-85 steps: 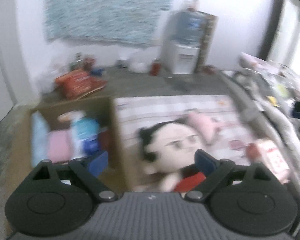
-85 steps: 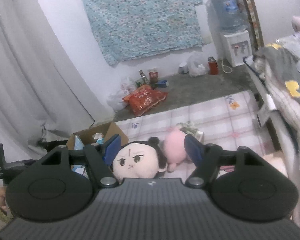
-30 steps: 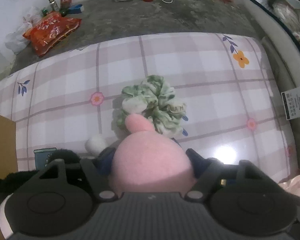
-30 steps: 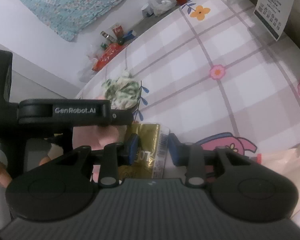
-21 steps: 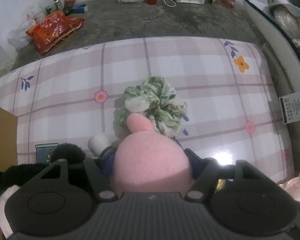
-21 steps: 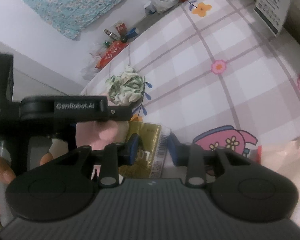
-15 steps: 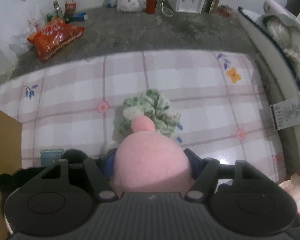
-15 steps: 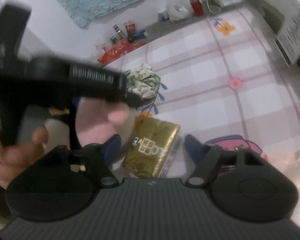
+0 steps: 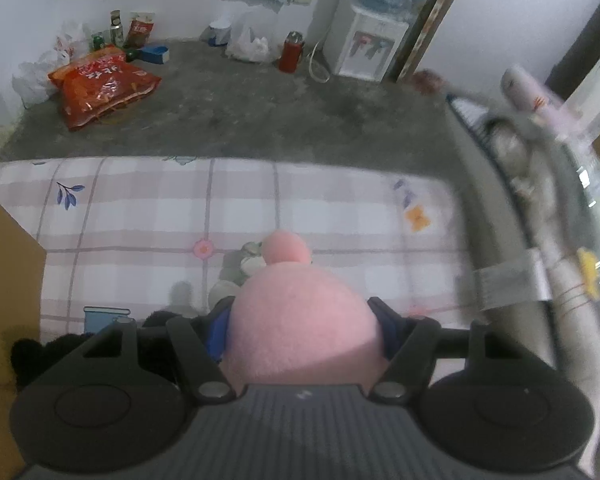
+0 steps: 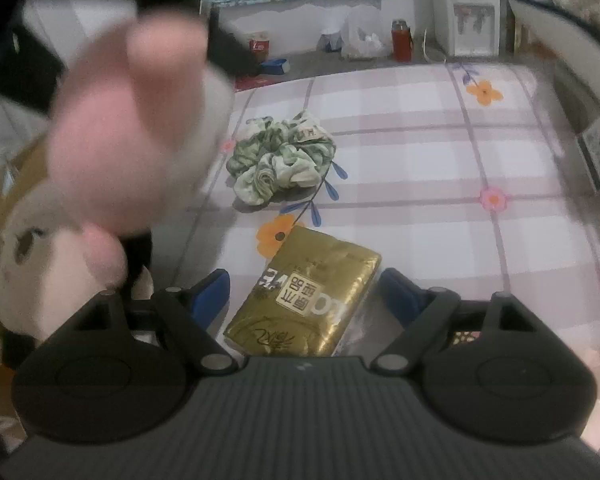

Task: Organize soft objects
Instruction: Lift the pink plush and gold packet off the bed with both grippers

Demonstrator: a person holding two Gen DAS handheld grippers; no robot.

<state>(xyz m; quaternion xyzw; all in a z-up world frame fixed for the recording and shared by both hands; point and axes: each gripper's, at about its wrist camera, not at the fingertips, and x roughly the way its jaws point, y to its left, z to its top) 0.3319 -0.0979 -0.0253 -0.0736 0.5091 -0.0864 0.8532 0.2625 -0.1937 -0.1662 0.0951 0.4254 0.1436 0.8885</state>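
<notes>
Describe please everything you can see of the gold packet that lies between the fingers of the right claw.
The gold packet is a flat, rectangular, soft-looking pack in shiny, crinkled gold wrapping. A white label with dark characters and large pale letters reads upside down from this camera. It lies flat and slightly turned on the pink checked sheet, partly over a printed orange flower. The right claw stands open around it; its blue fingers do not touch it.

1. We see a round pink plush (image 9: 300, 320), fuzzy, raised above the checked sheet.
2. A crumpled green-and-white scrunchie (image 10: 282, 162) lies on the sheet.
3. Just beside it lies a big-headed doll (image 10: 40, 264) with black hair, face up.
</notes>
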